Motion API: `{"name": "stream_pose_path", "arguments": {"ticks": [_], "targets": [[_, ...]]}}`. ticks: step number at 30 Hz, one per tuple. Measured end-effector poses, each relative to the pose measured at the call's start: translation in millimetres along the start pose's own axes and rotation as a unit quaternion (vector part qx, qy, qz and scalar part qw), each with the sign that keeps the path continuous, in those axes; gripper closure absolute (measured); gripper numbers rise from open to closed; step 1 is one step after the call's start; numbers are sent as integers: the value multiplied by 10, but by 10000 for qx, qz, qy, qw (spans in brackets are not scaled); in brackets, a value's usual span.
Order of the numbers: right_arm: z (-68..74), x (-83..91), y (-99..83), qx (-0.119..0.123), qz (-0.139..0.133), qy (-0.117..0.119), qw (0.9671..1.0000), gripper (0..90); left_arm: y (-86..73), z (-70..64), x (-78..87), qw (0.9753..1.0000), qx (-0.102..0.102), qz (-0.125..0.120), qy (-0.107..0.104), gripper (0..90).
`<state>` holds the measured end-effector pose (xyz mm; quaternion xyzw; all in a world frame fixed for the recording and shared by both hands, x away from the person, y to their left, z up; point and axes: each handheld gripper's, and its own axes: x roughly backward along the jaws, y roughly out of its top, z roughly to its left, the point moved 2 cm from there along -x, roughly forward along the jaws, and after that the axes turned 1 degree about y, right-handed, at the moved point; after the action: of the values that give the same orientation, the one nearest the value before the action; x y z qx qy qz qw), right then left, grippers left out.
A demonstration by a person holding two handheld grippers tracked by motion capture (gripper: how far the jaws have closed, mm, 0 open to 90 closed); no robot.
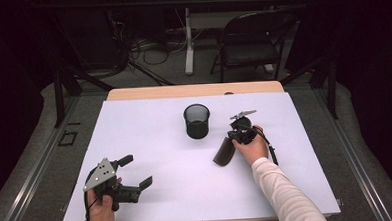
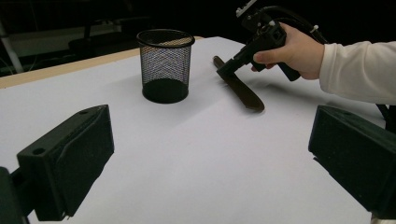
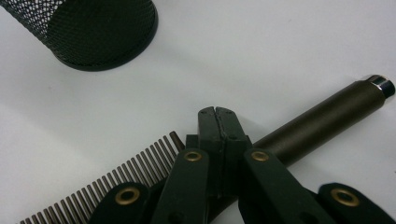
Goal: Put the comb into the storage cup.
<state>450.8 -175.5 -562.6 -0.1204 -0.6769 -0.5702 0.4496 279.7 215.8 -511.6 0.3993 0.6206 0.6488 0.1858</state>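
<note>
Two hand-held grippers work over a white-covered tabletop (image 1: 150, 142) in the high view. Left hand-held gripper (image 1: 135, 171) sits near the front left corner, jaws spread wide, nothing between them, grey three-cornered plate on top. Right hand-held gripper (image 1: 233, 138) is right of centre, angled down onto a dark brown comb with a round metal-tipped handle (image 1: 223, 153) that lies on the sheet. Black wire-mesh cup (image 1: 197, 121) stands upright just left of it, close but apart. White-sleeved forearm (image 1: 282, 192) comes in from the bottom right. Behind the tabletop: black folding chair (image 1: 251, 40), a white table leg (image 1: 188, 41), loose cables on grey floor.

Left gripper view: its own two black jaws (image 2: 210, 163) rise at the left and right edges, far apart, bare sheet between. Ahead, the mesh cup (image 2: 165, 65) is upright, open top, nothing blocking it. Right of the cup the comb (image 2: 243, 91) slants across the sheet, its far end under the right hand-held gripper (image 2: 226, 71), which a hand (image 2: 299, 51) holds from above.

Right gripper view: jaws pressed together (image 3: 218, 116), closed on the comb (image 3: 322, 116) about where the teeth meet the handle. Handle runs up to the right, silver cap at its end; fine teeth (image 3: 116, 182) run down to the left, flat on the sheet. Base of the mesh cup (image 3: 93, 28) sits at top left, clear of the comb with a strip of white between.
</note>
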Motion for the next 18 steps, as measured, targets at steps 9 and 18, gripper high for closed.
{"name": "stream_pose_path", "arguments": {"ticks": [9,18], "targets": [[-4,72,-46,31,70,23,10000,900,5,11,10,10000,16,-59,20,2],[20,176,-122,38,17,65,10000,900,6,3,11,10000,-10,-36,27,2]]}}
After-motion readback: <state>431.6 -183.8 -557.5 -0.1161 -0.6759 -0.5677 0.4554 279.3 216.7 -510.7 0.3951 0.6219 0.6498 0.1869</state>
